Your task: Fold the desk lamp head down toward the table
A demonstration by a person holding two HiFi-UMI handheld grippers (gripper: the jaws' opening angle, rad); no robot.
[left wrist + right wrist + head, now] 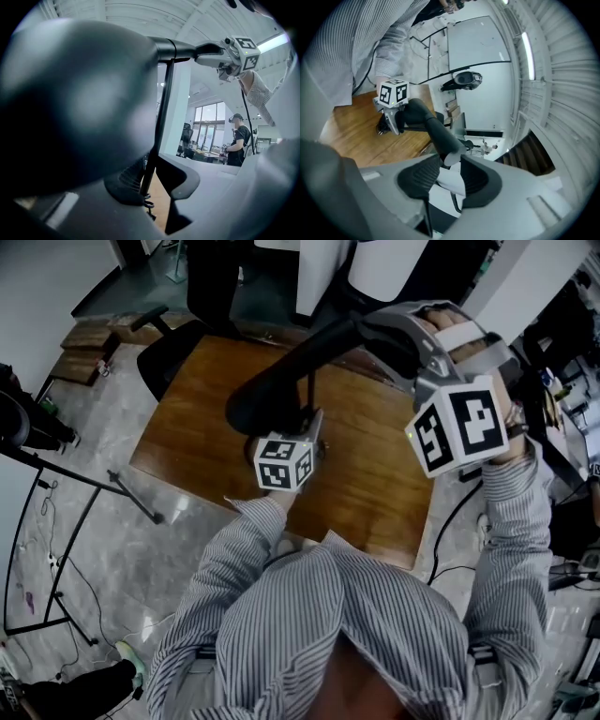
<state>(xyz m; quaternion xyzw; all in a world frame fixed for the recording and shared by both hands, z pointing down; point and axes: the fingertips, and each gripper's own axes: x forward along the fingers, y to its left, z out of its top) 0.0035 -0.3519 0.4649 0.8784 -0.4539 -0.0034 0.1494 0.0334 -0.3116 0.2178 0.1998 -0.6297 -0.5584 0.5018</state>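
A black desk lamp stands on the wooden table [375,474]. Its long head [281,381] slants from upper right down to lower left above the thin pole [161,117]. My left gripper [307,420] is shut on that pole low down, just above the base; the pole runs between its pads [126,183]. My right gripper [380,332] is shut on the raised rear end of the lamp head [433,126], whose white end face sits between its pads [419,180]. Each gripper shows in the other's view: the right gripper [206,50], the left gripper [396,123].
A black office chair [173,343] stands at the table's far left corner. A black stand [84,493] and cables lie on the floor at left. A cable [450,521] hangs off the table's right edge. A person [239,140] stands far off.
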